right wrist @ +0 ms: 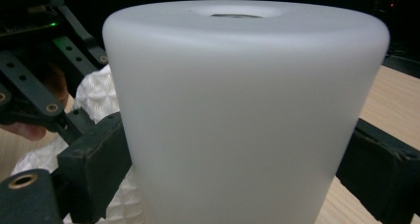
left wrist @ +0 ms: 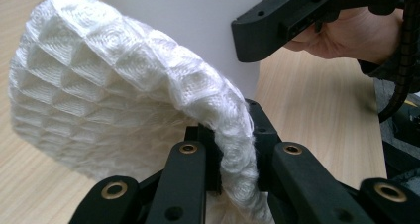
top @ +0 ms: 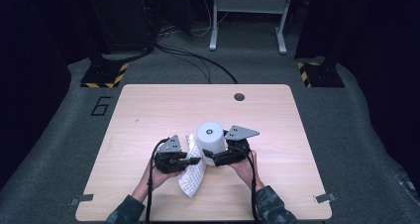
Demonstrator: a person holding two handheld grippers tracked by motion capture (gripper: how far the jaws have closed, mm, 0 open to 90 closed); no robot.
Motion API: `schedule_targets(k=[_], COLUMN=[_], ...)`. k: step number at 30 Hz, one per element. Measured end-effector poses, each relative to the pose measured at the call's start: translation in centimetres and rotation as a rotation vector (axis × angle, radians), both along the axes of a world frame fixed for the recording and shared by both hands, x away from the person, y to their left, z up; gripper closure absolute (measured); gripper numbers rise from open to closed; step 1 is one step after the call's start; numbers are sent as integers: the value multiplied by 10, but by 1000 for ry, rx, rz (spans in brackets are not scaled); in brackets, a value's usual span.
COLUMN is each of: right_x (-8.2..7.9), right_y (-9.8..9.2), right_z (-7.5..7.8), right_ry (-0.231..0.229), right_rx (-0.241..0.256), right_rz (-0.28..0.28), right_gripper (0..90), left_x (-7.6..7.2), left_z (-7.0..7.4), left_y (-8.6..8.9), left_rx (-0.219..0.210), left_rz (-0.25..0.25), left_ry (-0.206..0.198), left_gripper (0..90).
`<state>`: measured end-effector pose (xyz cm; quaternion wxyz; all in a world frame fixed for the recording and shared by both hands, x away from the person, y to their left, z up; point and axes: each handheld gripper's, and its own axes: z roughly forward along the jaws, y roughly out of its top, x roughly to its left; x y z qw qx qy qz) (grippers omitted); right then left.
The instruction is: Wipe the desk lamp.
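You're working in a lab-style recording bay: a pale wooden table [top: 148,115] sits on grey carpet [top: 59,135] marked with a black number six [top: 100,106], black stands on yellow-and-black hazard-striped bases [top: 104,74] flank it, loose black cables [top: 198,60] trail past a grey metal frame [top: 247,16], and the surroundings are dark.

white cylinder [right wrist: 247,115] base cut off
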<state>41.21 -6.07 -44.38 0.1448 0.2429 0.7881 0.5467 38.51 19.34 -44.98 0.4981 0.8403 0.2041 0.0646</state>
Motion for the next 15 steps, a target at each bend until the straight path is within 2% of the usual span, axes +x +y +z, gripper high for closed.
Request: schedule_targets(k=[6,7,8,13,14,15], right_x=[-2,-2,-2,1,1,1], right_y=[-5,-6,-6,-8,-8,-9], right_z=[0,-1,-1,-6,-7,-8], right_ry=[7,15,15,19,21,22], right_rx=[9,2,2,-3,-3,-3], right_rz=[-15,-20,-20,-30,-35,-39], right_gripper=[80,80,80,80,80,80], left_x=[-1,0,0,3,4,5], left_z=[9,12,12,13,13,13], left_y=[12,18,18,34,37,41], left_rx=[-7,-10,-10,2,-5,6], left_rz=[37,60,60,126,139,149], left_ry=[-12,-23,-23,-23,-9,-18], left_gripper=[813,813,813,812,812,813])
